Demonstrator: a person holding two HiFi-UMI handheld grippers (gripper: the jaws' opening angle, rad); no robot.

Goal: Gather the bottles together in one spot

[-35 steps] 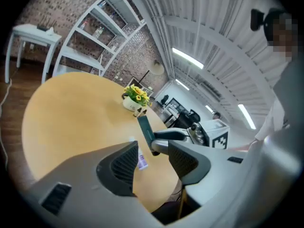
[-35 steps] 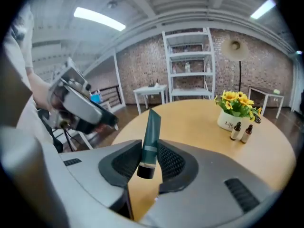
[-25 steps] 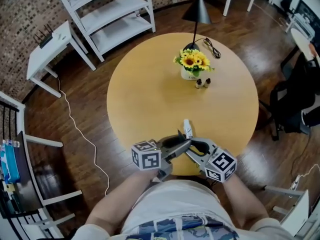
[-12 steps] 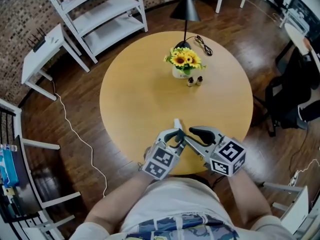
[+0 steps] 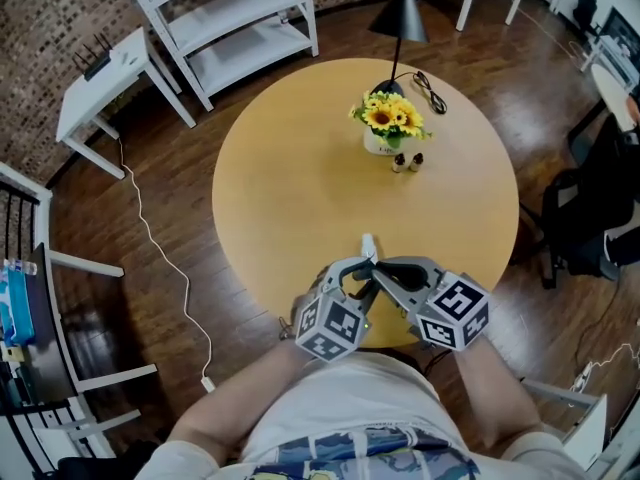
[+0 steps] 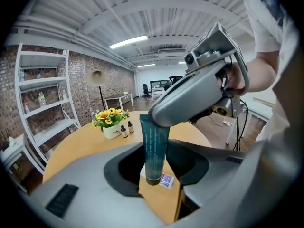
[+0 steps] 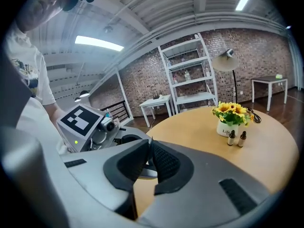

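Left gripper view: tube inside gripper

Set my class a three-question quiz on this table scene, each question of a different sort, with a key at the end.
1. Multiple choice: which tongs grip the teal tube? A the left; B the right; C neither.
2. True or false: the two small bottles stand beside the flower pot on the table.
3. Short answer: how do the jaws of the left tongs stand?
Key: 1 B: the right tongs have just closed on the tube's upper end. 2 True. 3 Apart, with the tube between them but not pressed.
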